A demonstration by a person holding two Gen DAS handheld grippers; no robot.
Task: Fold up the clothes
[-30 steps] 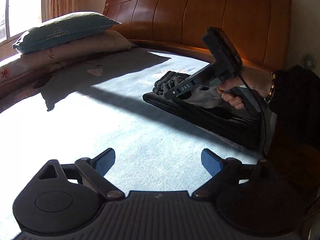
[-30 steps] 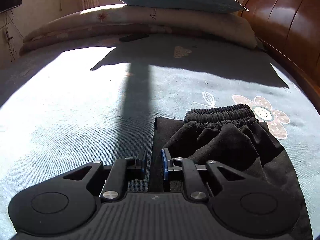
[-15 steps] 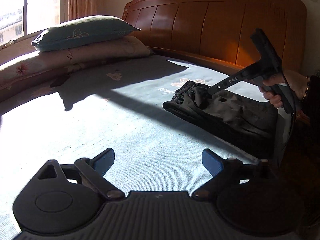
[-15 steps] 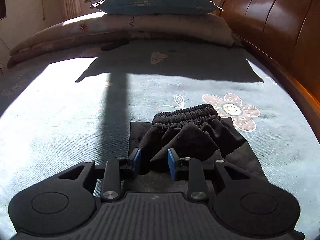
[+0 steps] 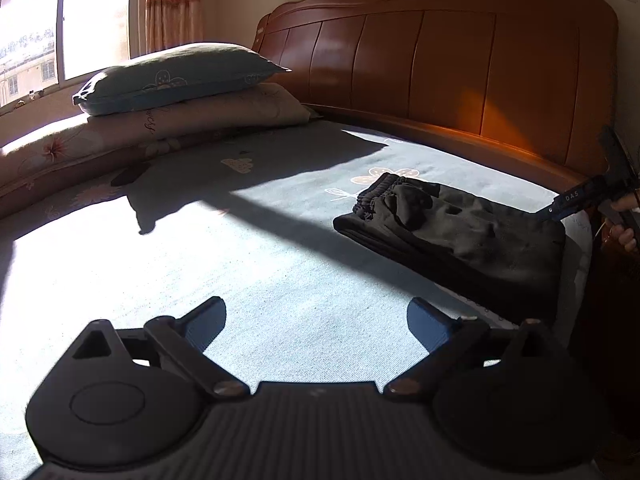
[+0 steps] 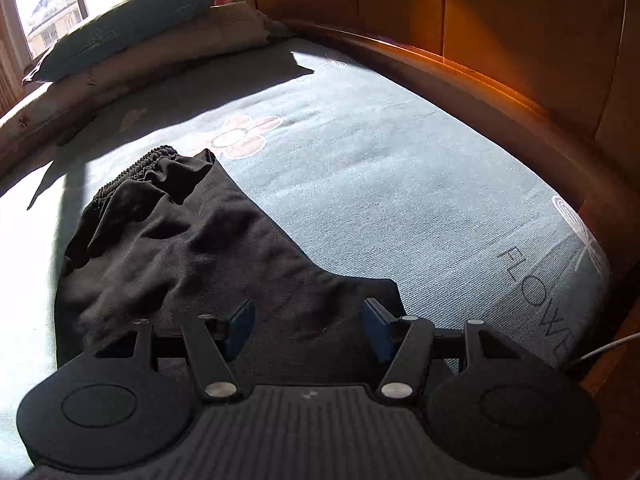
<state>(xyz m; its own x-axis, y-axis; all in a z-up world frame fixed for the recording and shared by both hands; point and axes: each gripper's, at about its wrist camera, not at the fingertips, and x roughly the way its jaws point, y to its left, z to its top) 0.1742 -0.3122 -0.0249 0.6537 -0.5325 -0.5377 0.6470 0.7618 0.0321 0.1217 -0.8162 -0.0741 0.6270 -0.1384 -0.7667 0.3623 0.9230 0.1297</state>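
Black trousers (image 6: 192, 248) lie folded on the blue bed sheet (image 6: 380, 184), near the wooden headboard (image 5: 440, 68) side of the bed, with the gathered elastic waistband (image 6: 136, 168) pointing towards the pillows. In the left wrist view the same garment (image 5: 452, 228) sits well to the right, partly in sun and partly in shade, a long shadow crossing the sheet beside it.

Right gripper (image 6: 308, 326) hangs low over the near end of the trousers — its jaws are opening, the blue pads (image 6: 240, 326) apart on either side of the dark cloth, and neither pad presses on it. From the left wrist view its black body (image 5: 580, 200) shows at the far right edge, held by a hand (image 5: 624, 224).

Left gripper (image 5: 316, 320) hovers over bare, sunlit sheet, well apart from the trousers — its fingers spread wide with nothing between them.

Two pillows are stacked at the far side by the window (image 5: 60, 28): a teal pillow (image 5: 172, 78) on top of a beige one (image 5: 188, 116). An orange-patterned curtain (image 5: 172, 4) hangs beside the glass.
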